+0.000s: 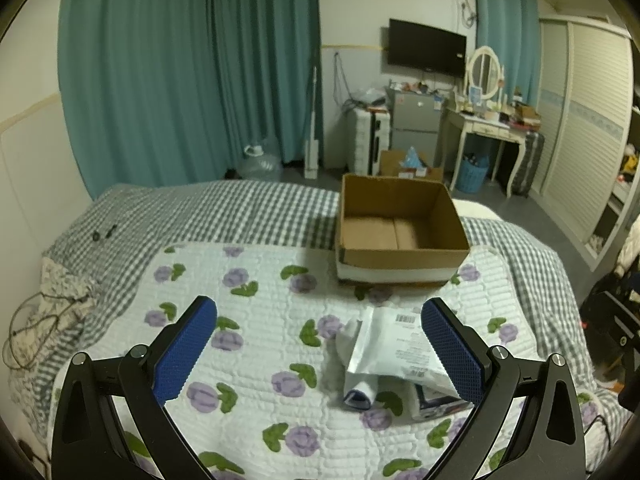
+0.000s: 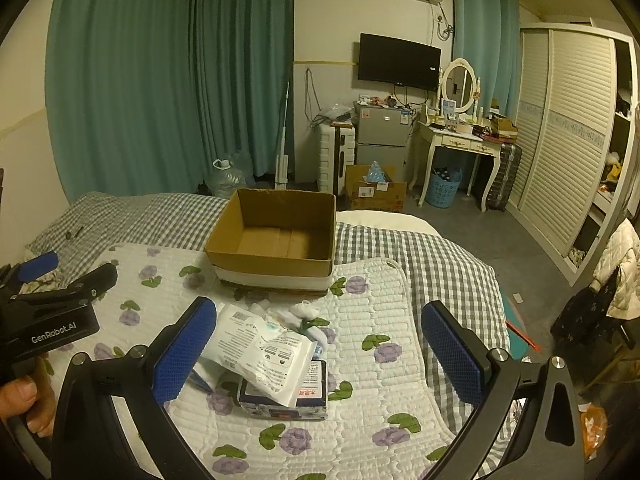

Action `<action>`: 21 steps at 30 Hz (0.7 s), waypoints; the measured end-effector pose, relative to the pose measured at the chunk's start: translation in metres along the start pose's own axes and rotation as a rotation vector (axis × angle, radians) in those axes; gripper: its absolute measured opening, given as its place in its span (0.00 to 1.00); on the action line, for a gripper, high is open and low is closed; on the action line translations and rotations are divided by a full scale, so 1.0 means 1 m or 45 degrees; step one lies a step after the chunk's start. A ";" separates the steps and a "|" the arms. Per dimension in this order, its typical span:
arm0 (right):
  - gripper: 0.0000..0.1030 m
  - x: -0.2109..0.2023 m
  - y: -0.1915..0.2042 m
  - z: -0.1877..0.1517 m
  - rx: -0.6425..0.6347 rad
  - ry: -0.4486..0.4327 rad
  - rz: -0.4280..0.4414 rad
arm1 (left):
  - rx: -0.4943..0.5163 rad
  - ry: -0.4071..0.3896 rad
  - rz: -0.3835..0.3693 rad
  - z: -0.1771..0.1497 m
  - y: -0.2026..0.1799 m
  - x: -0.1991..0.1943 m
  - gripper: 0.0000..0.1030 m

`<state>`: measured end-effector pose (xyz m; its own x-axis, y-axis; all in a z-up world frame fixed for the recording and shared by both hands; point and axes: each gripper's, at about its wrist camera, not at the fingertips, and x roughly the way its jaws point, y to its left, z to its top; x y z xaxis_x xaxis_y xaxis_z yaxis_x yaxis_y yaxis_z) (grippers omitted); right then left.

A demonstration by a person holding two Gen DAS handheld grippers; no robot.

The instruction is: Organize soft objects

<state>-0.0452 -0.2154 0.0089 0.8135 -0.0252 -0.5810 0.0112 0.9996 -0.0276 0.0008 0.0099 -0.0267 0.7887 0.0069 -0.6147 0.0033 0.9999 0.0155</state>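
Note:
An empty cardboard box (image 1: 400, 228) (image 2: 276, 236) stands on the bed beyond a white flowered quilt (image 1: 256, 320) (image 2: 360, 380). On the quilt lies a small pile: a white plastic pack with a barcode (image 1: 394, 346) (image 2: 260, 348), a dark blue tissue pack (image 2: 292, 400) (image 1: 434, 400) under it, and white socks (image 2: 306, 314) (image 1: 348, 338) beside it. My left gripper (image 1: 320, 344) hovers open above the quilt, the pile near its right finger. My right gripper (image 2: 320, 344) is open over the pile. The left gripper body (image 2: 52, 300) shows at the right view's left edge, held by a hand (image 2: 24, 400).
The bed has a grey checked sheet (image 1: 224, 208) (image 2: 420, 248). A patterned cloth with a cable (image 1: 52, 300) lies at its left edge. Beyond the bed are teal curtains, a water jug (image 2: 226, 178), a small fridge (image 2: 382, 132), a dressing table (image 2: 460, 140) and a louvred wardrobe (image 2: 568, 152).

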 end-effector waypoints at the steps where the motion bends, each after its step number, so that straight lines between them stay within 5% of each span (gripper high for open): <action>1: 1.00 0.001 0.001 0.000 -0.004 0.002 0.002 | 0.000 0.005 -0.001 -0.001 0.001 0.001 1.00; 21: 1.00 0.036 0.023 -0.016 -0.085 0.087 0.049 | -0.004 0.058 -0.009 -0.004 0.011 0.024 1.00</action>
<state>-0.0247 -0.1931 -0.0257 0.7711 0.0100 -0.6366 -0.0601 0.9965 -0.0572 0.0174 0.0207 -0.0449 0.7597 0.0008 -0.6502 0.0066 0.9999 0.0089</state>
